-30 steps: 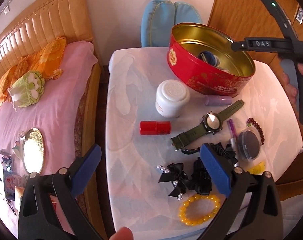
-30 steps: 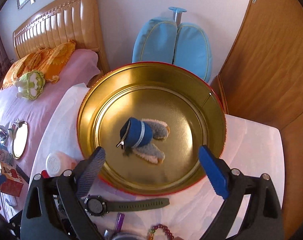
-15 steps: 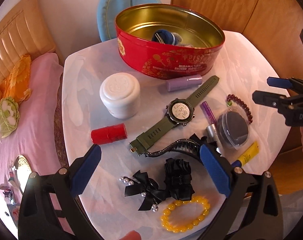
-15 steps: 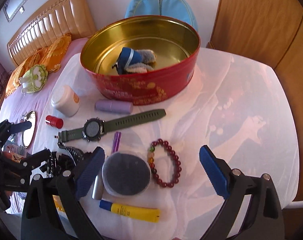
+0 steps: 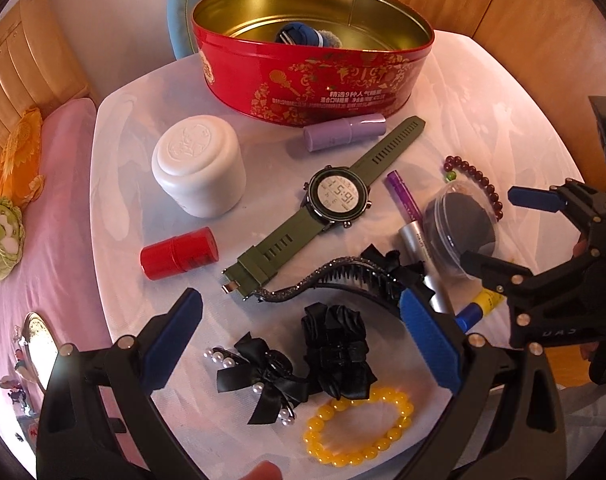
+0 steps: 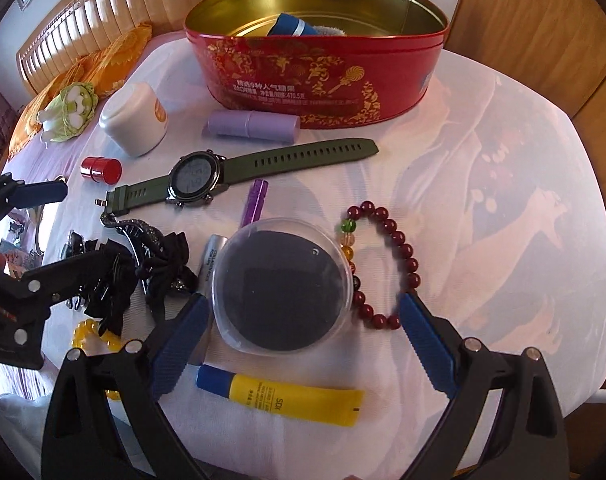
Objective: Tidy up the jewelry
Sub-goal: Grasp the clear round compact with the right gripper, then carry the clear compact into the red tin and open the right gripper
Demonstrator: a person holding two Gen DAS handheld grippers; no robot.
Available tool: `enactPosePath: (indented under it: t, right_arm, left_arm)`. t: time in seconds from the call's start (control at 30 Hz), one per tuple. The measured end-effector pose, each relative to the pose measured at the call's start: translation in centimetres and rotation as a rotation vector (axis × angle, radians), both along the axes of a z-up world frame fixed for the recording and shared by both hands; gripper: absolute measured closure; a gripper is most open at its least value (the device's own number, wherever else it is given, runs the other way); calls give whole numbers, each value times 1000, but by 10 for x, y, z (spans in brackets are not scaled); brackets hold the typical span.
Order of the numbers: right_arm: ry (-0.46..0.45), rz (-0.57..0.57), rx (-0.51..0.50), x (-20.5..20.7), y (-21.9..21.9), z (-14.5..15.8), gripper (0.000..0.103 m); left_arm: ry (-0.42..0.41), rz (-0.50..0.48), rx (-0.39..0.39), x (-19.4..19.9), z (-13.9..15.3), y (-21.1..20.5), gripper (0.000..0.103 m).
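A red tin (image 5: pixel 315 80) with a gold inside stands at the back of the white table and holds a blue and grey plush item (image 5: pixel 299 36). In front of it lie a green digital watch (image 5: pixel 335 200), a dark red bead bracelet (image 6: pixel 395 248), a black glitter headband (image 5: pixel 323 276), a black scrunchie (image 5: pixel 335 352), a black pearl bow (image 5: pixel 263 372) and a yellow bead bracelet (image 5: pixel 359 428). My left gripper (image 5: pixel 299 340) hangs open over the scrunchie and bow. My right gripper (image 6: pixel 303 344) is open and empty just above a round clear case (image 6: pixel 281 284), beside the red bracelet.
A white jar (image 5: pixel 199 168), a small red tube (image 5: pixel 179 254), a lilac tube (image 5: pixel 343 134), a purple and silver tube (image 5: pixel 403 200) and a yellow tube (image 6: pixel 283 398) lie among the jewelry. A pink bed (image 5: pixel 43 200) runs along the left; wooden panels (image 5: pixel 523 20) stand behind.
The right gripper has pulled back from over the tin and come down low over the clear case. The left gripper has swung right and nearer to the table's front items.
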State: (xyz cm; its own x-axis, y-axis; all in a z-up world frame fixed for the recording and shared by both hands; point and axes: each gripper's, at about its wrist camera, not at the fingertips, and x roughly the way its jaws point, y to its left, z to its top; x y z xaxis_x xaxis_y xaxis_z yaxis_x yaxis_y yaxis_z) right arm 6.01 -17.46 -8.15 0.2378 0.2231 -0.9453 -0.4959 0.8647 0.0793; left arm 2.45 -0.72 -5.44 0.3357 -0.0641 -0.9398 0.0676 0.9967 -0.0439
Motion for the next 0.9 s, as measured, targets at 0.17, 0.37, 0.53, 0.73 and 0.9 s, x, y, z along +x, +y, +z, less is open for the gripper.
enactPosePath:
  t: [0.17, 0.37, 0.53, 0.73, 0.9]
  right_arm:
    - [26, 32, -3, -3, 8, -12, 17]
    - [12, 24, 2, -2, 1, -3, 28]
    - [-37, 29, 59, -4, -17, 19, 28]
    - [-103, 130, 122, 10, -52, 49, 28]
    - [-134, 189, 215, 40, -60, 76, 28]
  left_arm:
    - [-2, 1, 24, -2, 4, 3, 7]
    - [-13, -11, 21, 3, 7, -3, 7]
    - [-61, -22, 29, 14, 23, -18, 7]
    - [-116, 26, 62, 28, 55, -49, 7]
    - [-171, 47, 103, 34, 83, -56, 7]
